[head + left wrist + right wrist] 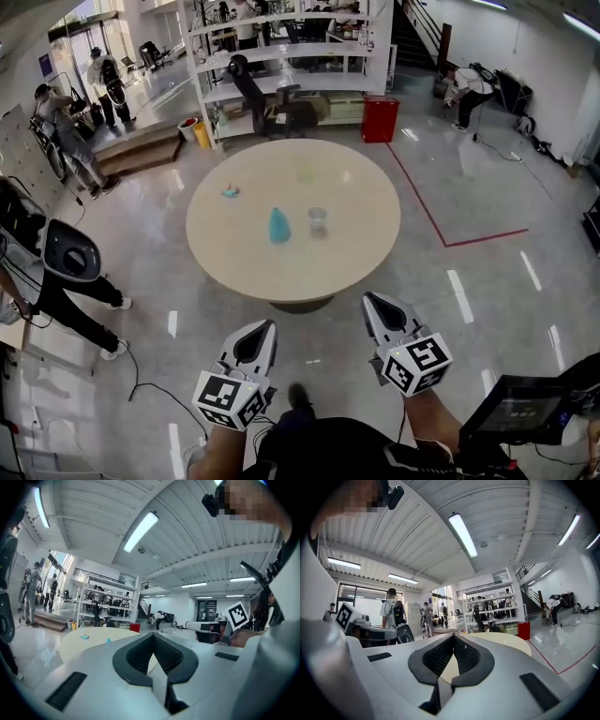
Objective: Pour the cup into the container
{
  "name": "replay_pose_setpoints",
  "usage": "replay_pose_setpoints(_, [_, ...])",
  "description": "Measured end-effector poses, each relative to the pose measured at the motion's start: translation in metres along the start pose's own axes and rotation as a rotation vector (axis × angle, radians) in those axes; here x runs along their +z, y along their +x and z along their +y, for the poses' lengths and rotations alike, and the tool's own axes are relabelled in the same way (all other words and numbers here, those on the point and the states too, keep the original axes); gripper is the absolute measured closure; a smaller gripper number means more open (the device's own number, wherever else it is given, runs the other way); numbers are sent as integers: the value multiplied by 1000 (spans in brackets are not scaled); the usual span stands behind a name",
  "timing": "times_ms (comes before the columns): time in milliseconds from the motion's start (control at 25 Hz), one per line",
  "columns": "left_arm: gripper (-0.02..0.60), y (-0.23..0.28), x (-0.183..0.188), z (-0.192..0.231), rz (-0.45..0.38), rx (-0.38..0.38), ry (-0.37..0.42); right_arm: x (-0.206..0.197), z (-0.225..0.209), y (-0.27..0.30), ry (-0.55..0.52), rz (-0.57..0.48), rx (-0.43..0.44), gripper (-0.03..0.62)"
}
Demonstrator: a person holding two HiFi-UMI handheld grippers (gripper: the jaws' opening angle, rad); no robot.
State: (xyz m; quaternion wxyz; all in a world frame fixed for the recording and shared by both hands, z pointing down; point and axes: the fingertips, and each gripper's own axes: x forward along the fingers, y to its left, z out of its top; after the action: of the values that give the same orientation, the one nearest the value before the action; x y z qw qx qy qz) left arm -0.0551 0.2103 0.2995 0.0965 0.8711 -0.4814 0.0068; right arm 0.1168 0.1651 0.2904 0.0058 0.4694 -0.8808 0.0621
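A blue cup [279, 226] stands near the middle of a round beige table [356, 248]. A small clear container [318, 220] stands just to its right. Both grippers are held over the floor, short of the table's near edge. My left gripper [266, 324] is shut with nothing in it, and so is my right gripper [371, 297]. In the left gripper view the shut gripper [152, 635] points toward the table [79, 644], where the blue cup [108, 640] shows small. The right gripper view shows that gripper [453, 635] shut, with the table [511, 643] beyond.
A small teal object [230, 191] and a pale green item [307, 174] lie on the table's far half. Behind it stand white shelves [291, 56] and a red bin [380, 119]. Red tape [441, 230] marks the floor at right. People stand at the left and the far right.
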Motion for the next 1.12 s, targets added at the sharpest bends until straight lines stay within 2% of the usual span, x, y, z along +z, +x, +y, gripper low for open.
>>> replay_pose_setpoints(200, [584,53,15,59,-27,-64,19,11,-20,81,-21,-24,-17,591])
replay_pose_setpoints(400, [584,96,29,99,-28,-67,1,16,-31,140,-47,13,4,591])
replay_pose_setpoints(640, [584,178,36,151,-7,-24,-8,12,-92,222,-32,19,8,591])
replay_pose_setpoints(840, [584,259,67,180,-8,26,5,35,-150,289,-35,2,66,589])
replay_pose_setpoints(1120, [584,305,74,206,-11,55,-11,30,-188,342,-6,23,91,581])
